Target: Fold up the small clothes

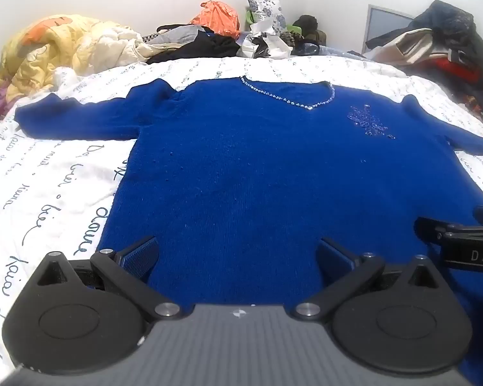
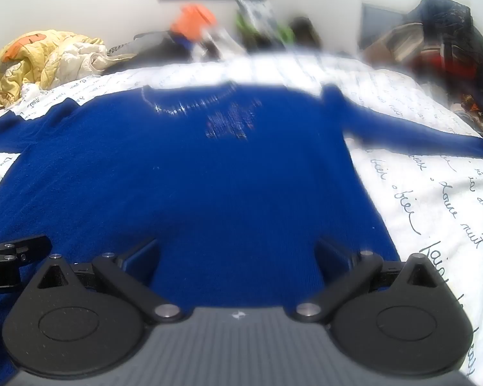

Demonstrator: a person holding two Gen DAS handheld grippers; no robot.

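Observation:
A royal blue knit sweater (image 1: 241,160) lies flat, face up, on the bed, with both sleeves spread out and a beaded V-neck (image 1: 289,98) at the far side. It also shows, blurred, in the right wrist view (image 2: 193,177). My left gripper (image 1: 238,251) is open and empty above the sweater's near hem, towards its left side. My right gripper (image 2: 238,251) is open and empty above the hem towards its right side. Part of the right gripper (image 1: 460,241) shows at the right edge of the left wrist view.
The bed has a white sheet with black script (image 1: 48,193). A yellow quilt (image 1: 58,45) is bunched at the far left. A pile of clothes and bags (image 1: 228,35) lies along the wall. Dark clothes (image 1: 444,38) are heaped at the far right.

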